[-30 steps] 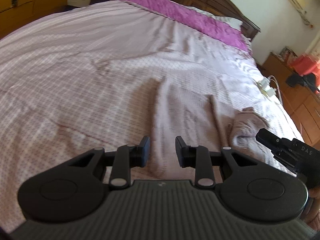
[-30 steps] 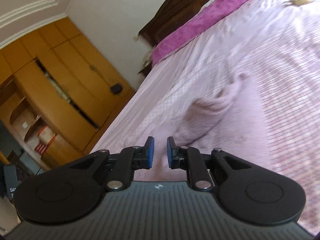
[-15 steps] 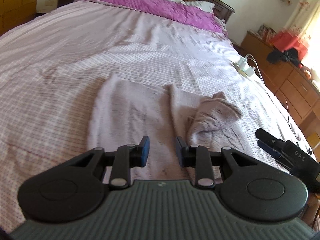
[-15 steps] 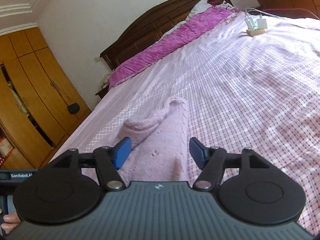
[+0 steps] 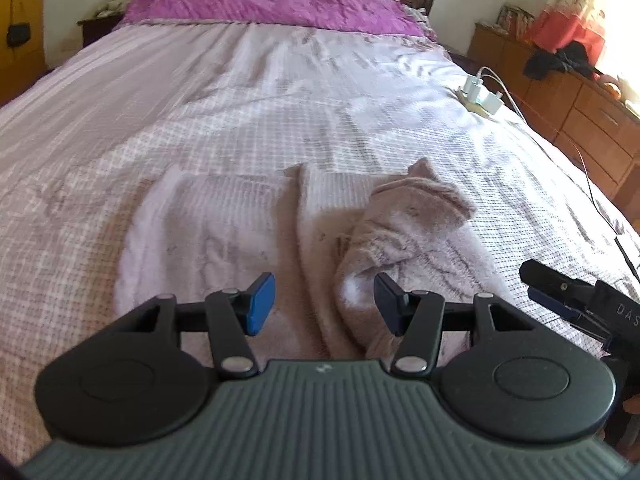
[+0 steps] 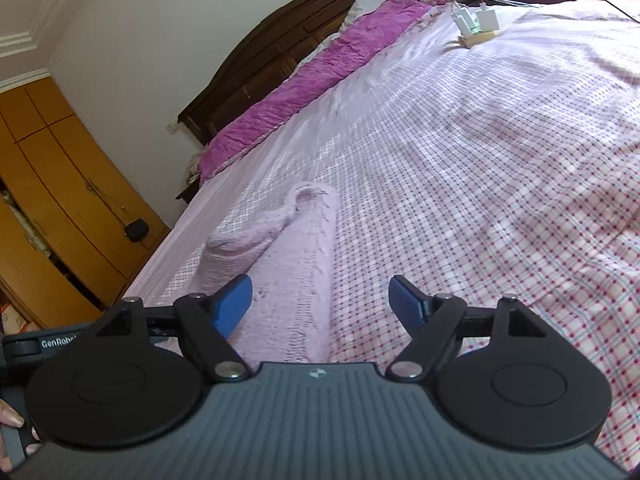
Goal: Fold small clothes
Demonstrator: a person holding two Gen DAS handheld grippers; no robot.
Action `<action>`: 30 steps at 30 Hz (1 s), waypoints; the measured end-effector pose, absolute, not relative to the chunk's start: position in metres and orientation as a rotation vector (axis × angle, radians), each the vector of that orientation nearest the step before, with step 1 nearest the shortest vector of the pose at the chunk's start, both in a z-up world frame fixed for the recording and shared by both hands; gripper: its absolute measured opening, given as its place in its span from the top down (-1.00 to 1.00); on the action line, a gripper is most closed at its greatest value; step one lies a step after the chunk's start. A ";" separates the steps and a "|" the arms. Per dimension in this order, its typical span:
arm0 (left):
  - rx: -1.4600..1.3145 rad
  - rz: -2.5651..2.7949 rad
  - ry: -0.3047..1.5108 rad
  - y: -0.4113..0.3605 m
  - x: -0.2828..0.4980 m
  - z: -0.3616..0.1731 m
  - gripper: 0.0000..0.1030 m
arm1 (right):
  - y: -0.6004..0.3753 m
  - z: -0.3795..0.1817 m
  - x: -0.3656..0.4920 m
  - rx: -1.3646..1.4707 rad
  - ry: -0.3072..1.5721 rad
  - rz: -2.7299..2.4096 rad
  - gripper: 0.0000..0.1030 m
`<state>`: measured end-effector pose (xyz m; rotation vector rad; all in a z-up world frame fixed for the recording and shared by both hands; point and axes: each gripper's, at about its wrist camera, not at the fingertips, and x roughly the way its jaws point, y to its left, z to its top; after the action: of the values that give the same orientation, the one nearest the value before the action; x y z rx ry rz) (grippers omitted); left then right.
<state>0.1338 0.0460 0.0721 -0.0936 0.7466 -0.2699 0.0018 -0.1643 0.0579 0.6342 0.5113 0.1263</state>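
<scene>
A small pale pink knitted garment [image 5: 224, 232] lies spread on the checked bedspread [image 5: 280, 92], with one part bunched into a hump [image 5: 408, 216] on its right side. My left gripper [image 5: 324, 300] is open and empty, just above the garment's near edge. My right gripper [image 6: 320, 300] is open and empty, over the garment's right edge [image 6: 304, 280]; the hump shows in that view [image 6: 248, 244] ahead and left. The right gripper's fingers [image 5: 560, 292] also show in the left wrist view.
A purple pillow cover [image 5: 264, 4] and dark wooden headboard [image 6: 280, 48] are at the far end. A power strip with chargers and cables [image 5: 480, 96] lies on the bed's right side. Wooden drawers [image 5: 580, 108] stand right, wardrobes [image 6: 60, 200] left.
Both grippers have opened; the right one opened first, the left after. Both views have swung to face the garment and the head of the bed. The garment lies as before.
</scene>
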 end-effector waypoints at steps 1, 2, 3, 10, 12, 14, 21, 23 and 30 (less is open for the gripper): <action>-0.083 -0.280 0.740 0.042 0.135 0.072 -0.10 | -0.166 0.056 0.002 0.641 0.512 0.121 -0.58; -0.075 -0.289 0.734 0.038 0.137 0.073 -0.10 | -0.167 0.054 0.002 0.647 0.512 0.119 -0.58; -0.065 -0.303 0.728 0.034 0.139 0.072 -0.10 | -0.168 0.053 0.002 0.655 0.512 0.119 -0.58; 0.018 -0.354 0.726 0.008 0.158 0.061 -0.10 | -0.169 0.044 0.005 0.679 0.519 0.131 -0.58; 0.036 -0.363 0.717 0.003 0.162 0.060 -0.10 | -0.169 0.043 0.006 0.685 0.519 0.135 -0.58; 0.060 -0.374 0.699 -0.003 0.166 0.059 -0.10 | -0.169 0.042 0.007 0.688 0.516 0.138 -0.59; -0.018 -0.373 0.680 0.005 0.196 0.063 0.68 | -0.165 0.040 0.010 0.682 0.519 0.152 -0.59; -0.053 -0.332 0.668 0.014 0.209 0.064 0.74 | -0.162 0.039 0.011 0.676 0.524 0.156 -0.59; -0.163 -0.245 0.756 0.045 0.236 0.051 0.69 | -0.162 0.037 0.012 0.676 0.523 0.164 -0.59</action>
<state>0.2358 0.0452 0.0506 -0.1629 0.7556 -0.2452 0.0118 -0.1618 0.0373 0.6760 0.5228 0.1639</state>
